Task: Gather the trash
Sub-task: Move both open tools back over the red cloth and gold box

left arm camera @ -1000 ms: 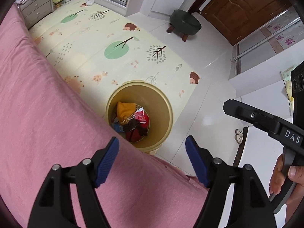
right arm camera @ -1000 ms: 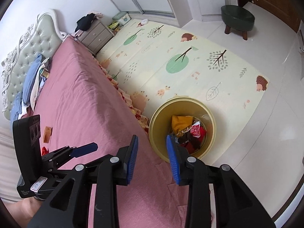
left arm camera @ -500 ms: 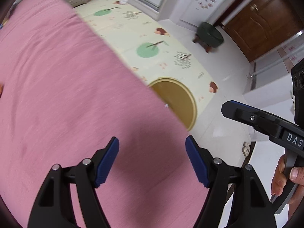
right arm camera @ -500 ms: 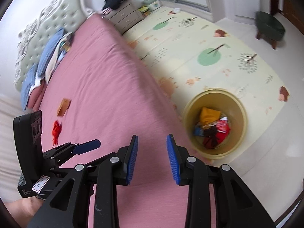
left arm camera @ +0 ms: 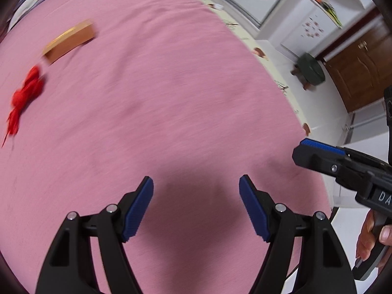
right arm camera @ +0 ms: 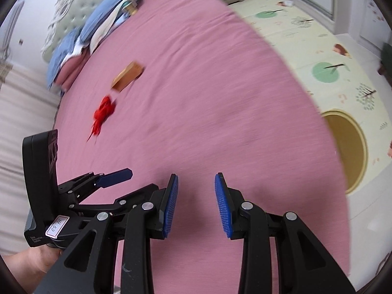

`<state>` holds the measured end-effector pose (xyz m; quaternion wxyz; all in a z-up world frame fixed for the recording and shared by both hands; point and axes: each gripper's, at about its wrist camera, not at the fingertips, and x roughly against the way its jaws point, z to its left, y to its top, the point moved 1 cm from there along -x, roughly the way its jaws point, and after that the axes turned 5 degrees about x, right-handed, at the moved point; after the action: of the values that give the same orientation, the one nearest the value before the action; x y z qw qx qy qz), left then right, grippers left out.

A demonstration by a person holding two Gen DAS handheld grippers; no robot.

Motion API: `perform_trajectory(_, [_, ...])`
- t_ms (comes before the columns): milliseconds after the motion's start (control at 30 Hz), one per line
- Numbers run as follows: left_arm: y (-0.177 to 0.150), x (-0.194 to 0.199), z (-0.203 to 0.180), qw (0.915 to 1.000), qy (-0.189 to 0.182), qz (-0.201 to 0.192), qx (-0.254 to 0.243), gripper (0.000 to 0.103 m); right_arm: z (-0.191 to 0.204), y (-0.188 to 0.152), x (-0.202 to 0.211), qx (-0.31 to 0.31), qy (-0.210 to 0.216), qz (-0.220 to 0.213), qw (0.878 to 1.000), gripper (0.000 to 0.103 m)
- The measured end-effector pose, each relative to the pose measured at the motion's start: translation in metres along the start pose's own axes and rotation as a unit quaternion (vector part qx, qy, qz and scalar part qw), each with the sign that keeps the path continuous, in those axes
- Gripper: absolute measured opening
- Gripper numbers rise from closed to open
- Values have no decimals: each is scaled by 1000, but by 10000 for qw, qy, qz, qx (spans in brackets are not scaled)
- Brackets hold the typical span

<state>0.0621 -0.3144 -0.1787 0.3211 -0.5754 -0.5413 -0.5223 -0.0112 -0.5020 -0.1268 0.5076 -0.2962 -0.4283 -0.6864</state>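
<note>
Now reaching | left tool (left arm camera: 196, 205) wide open, right tool (right arm camera: 196, 203) part open, both empty | red scrap (right arm camera: 103, 112), tan box (right arm camera: 127, 76) on bed (right arm camera: 196, 98), bin (right arm camera: 348, 152) on floor | approach low, pinch one each.

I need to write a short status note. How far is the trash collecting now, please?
Done: cannot be judged; the yellow bin on the floor beside the bed shows only its rim, its contents hidden by the bed's edge.
In hand: nothing. The left claw and right claw are both open and empty above the pink bedspread.
Left: the orange box and the red scrap lie on the bed.
</note>
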Motion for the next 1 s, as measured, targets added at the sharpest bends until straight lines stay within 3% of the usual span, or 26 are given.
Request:
perform_trajectory(233, [-11, 18, 80, 9994, 162, -94, 298, 72, 66, 5, -41, 331, 102, 218, 9992, 32])
perform_trajectory(433, [5, 29, 140, 9979, 381, -185, 486, 72, 104, 24, -74, 478, 201, 362, 9980, 32])
perform_trajectory(733, [76, 35, 208, 9935, 1010, -431, 305, 72, 142, 98, -118, 1006, 160, 463, 9937, 36])
perform_trajectory(1000, [134, 22, 256, 9912, 1228, -454, 216, 72, 158, 166, -151, 1334, 70, 504, 9898, 38])
